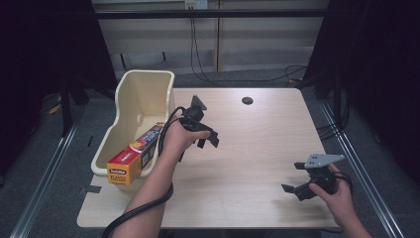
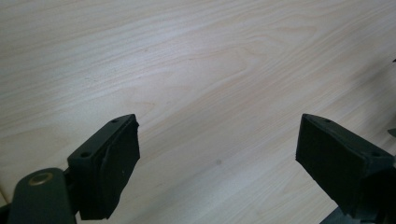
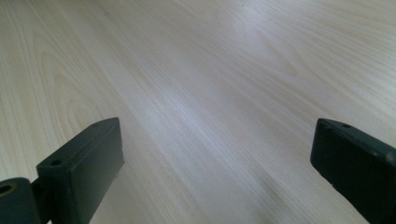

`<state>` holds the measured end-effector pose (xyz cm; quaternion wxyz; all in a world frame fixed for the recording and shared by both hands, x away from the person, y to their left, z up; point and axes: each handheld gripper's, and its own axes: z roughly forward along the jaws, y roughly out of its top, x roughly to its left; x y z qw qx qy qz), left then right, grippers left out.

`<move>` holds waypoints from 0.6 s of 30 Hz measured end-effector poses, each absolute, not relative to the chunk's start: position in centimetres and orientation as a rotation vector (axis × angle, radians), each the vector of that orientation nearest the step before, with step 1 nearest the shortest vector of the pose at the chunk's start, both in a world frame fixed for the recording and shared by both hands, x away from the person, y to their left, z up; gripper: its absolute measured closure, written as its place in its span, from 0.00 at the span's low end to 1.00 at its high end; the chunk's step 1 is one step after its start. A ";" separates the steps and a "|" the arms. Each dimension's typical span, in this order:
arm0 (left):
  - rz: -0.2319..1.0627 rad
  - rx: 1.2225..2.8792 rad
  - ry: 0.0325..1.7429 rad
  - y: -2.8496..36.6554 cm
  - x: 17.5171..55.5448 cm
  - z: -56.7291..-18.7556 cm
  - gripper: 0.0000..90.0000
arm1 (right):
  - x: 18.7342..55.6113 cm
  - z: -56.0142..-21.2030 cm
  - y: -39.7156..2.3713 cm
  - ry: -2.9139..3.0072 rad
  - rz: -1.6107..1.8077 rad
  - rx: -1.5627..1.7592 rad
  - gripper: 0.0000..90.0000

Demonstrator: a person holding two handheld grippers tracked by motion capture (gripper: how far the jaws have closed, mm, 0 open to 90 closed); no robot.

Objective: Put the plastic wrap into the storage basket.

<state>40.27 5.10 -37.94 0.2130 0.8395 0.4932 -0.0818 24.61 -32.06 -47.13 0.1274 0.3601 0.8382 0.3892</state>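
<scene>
A long box of plastic wrap (image 1: 133, 158), orange and yellow at its near end, lies slanted in a cream plastic tub (image 1: 136, 94) at the table's left side, its near end sticking over the tub's low front rim. My left gripper (image 1: 208, 139) hovers just right of the tub over the wooden table (image 1: 257, 144), open and holding nothing; the left gripper view has its jaws wide apart (image 2: 217, 154) over bare wood. My right gripper (image 1: 295, 177) sits low near the table's front right corner, open, with nothing between its fingertips (image 3: 217, 163).
A small dark round hole (image 1: 247, 100) marks the table's far middle. Black curtains flank both sides, and cables hang along the back wall. Metal floor rails (image 1: 49, 163) run beside the table on both sides.
</scene>
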 end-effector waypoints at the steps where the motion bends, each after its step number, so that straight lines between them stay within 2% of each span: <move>1: -0.232 2.326 1.367 5.0 40.2 -38.0 0.15 | 24.6 -47.1 -32.1 2.439 1.132 1.047 0.03; 18: -0.267 2.352 1.280 4.6 38.2 -42.6 0.13 | 24.7 -47.3 -31.9 2.452 1.135 1.043 0.03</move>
